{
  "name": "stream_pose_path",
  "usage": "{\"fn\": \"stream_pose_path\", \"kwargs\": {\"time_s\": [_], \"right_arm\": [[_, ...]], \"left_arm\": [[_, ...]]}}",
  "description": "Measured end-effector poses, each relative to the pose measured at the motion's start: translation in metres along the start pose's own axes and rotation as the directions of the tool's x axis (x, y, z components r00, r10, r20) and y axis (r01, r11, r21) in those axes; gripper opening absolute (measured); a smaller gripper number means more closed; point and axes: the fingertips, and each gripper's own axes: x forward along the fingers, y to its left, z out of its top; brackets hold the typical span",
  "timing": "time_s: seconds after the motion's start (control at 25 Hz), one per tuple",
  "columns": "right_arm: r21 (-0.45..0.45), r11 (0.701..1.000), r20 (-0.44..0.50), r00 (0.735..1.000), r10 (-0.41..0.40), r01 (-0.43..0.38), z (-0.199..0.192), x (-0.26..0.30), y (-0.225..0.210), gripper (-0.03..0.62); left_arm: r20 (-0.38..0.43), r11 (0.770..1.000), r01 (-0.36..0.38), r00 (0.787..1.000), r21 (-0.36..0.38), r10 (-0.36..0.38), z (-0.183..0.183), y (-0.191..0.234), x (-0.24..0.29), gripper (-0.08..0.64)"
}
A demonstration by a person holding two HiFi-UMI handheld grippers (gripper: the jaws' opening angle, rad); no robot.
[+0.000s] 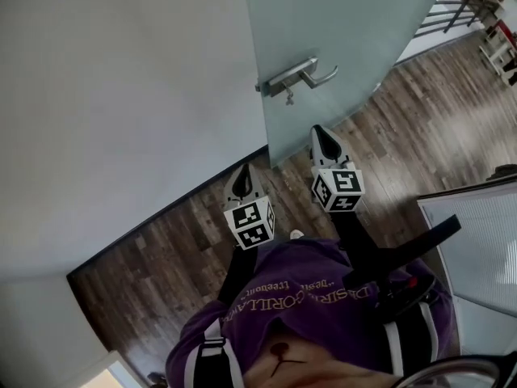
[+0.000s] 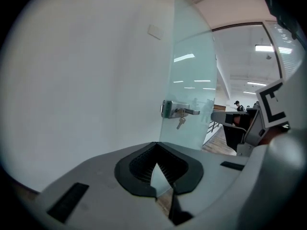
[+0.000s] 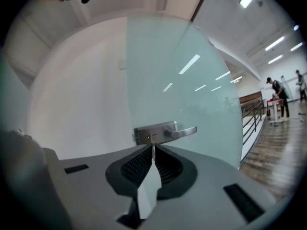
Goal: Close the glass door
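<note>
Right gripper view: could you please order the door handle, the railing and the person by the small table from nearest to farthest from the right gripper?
1. Door handle, straight ahead on the glass door, just beyond the shut jaws.
2. Railing, to the right, past the door's edge.
3. Person by the small table, far right, well beyond the railing.

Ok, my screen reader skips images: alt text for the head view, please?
The left gripper and right gripper, both shut, point toward a glass door with a metal handle, beside a white wall. Below: dark wood floor and the person's purple top.
</note>
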Motion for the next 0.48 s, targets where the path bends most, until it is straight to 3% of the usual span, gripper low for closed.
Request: {"fn": "stream_pose_path", "kwargs": {"time_s": [0.12, 0.28, 0.36, 0.48], "right_arm": [[-0.139, 0.987, 0.030, 0.997, -0.072, 0.076, 0.015, 0.026, -0.012, -0.002], [-0.338, 0.935, 0.022, 0.994, -0.110, 0.111, 0.024, 0.059, -0.023, 0.025], [-0.450, 0.886, -0.003, 0.992, -0.124, 0.110, 0.024, 0.073, -0.027, 0.046], [-0.639, 0.762, -0.024, 0.988, -0.155, 0.105, 0.020, 0.090, -0.033, 0.068]], "left_arm": [[0.006, 1.000, 0.021, 1.000, 0.015, -0.021, 0.015, 0.020, 0.018, 0.002], [-0.008, 0.999, 0.049, 0.999, 0.008, -0.049, 0.021, 0.038, 0.039, 0.002], [-0.019, 0.997, 0.076, 0.997, 0.007, -0.076, 0.022, 0.040, 0.048, 0.002], [-0.026, 0.993, 0.115, 0.993, 0.012, -0.115, 0.024, 0.039, 0.058, 0.002]]}}
